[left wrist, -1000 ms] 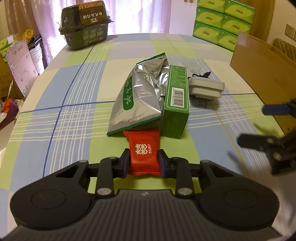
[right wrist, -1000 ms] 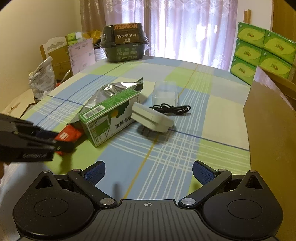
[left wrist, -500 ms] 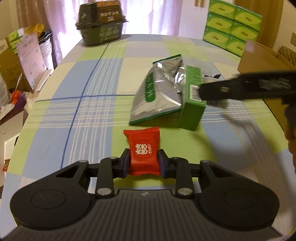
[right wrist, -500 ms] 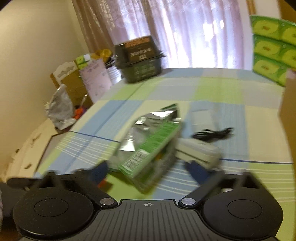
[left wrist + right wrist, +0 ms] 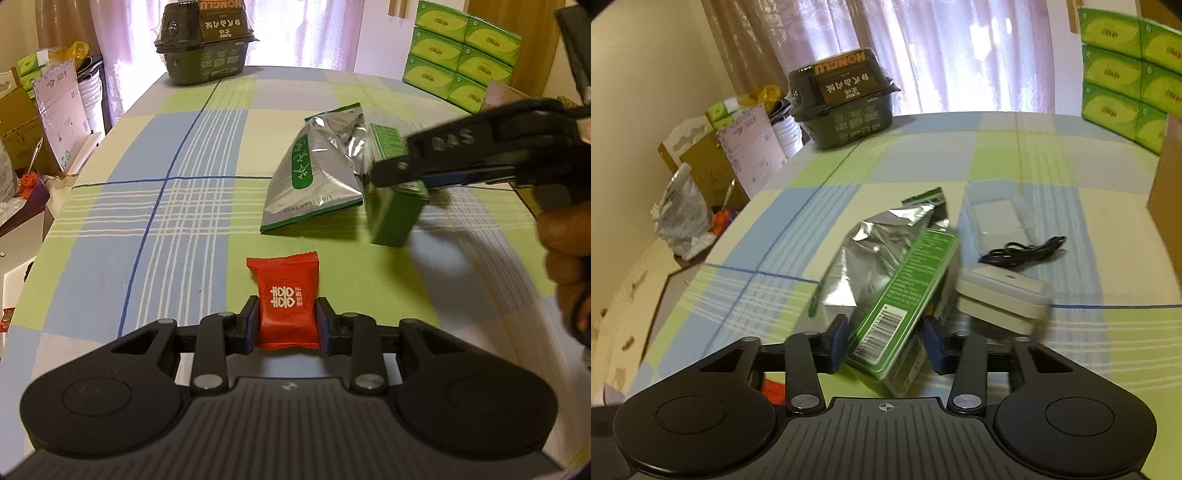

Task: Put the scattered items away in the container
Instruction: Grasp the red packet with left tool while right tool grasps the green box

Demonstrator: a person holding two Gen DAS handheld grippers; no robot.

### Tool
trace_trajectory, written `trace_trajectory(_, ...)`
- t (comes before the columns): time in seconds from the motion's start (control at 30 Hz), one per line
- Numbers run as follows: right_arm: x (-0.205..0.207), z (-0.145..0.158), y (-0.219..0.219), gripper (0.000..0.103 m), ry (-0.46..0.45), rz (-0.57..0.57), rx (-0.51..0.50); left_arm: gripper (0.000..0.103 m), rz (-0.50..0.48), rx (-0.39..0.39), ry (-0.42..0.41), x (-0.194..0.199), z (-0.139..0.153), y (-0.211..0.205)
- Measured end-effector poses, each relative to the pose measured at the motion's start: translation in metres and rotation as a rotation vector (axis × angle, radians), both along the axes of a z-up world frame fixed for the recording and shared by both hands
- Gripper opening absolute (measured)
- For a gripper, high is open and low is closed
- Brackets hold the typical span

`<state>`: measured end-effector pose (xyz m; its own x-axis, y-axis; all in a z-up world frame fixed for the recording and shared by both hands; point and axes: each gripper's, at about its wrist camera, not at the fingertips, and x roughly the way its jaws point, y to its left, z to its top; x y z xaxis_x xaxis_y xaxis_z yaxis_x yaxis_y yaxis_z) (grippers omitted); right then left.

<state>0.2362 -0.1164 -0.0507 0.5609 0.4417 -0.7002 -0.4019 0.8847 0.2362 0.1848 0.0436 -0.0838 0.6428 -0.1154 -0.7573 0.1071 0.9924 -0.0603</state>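
- Red and crinkle-edged, the candy packet (image 5: pixel 286 301) sits pinched between the two pads of the left tongs (image 5: pixel 285 323), lifted clear of the checked tabletop (image 5: pixel 177 221); its long axis runs straight ahead along the fingers, the serrated far end pointing away from the camera and the white double-happiness mark near its middle.
- Left tongs are narrowed to the packet's width, one pad pressed on each long side.
- Right tongs (image 5: pixel 884 341) straddle the near end of the green carton (image 5: pixel 905 306), a blue pad just beside each flank; whether the pads actually press on it cannot be told, since that view is blurred.
- Carton's long axis runs away from the right tongs and leans toward the right, its barcode end nearest the camera and one long edge tipped up.
- Silver foil pouch (image 5: pixel 875 258) lies touching the carton's left side, its torn green-edged top toward the far edge of the tabletop.
- White hinged case (image 5: pixel 1001 295) lies just beside the carton on the right, with a coiled black cable (image 5: pixel 1021 253) behind it.
- Brown cardboard box (image 5: pixel 1167 206) stands at the tabletop's right edge.
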Motion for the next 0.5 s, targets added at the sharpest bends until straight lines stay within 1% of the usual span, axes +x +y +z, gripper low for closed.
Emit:
trace_trajectory(0.13,-0.024,0.006,-0.022,0.032,-0.004,0.049,-0.058,0.026,-0.029,-0.007,0.008,-0.010,0.003,-0.008)
trace_trajectory(0.33,-0.078,0.009,-0.058,0.032,-0.014,0.138,-0.144,0.026,-0.084,-0.003,0.029,-0.037,0.004,-0.030)
trace_trajectory(0.43,-0.104,0.012,-0.079,0.032,0.000,0.161,-0.166,0.026,-0.116,-0.001,0.042,-0.055,0.005,-0.043)
trace_trajectory(0.5,-0.121,0.014,-0.091,0.032,0.011,0.156,-0.186,0.027,-0.128,-0.010,0.052,-0.066,0.006,-0.048)
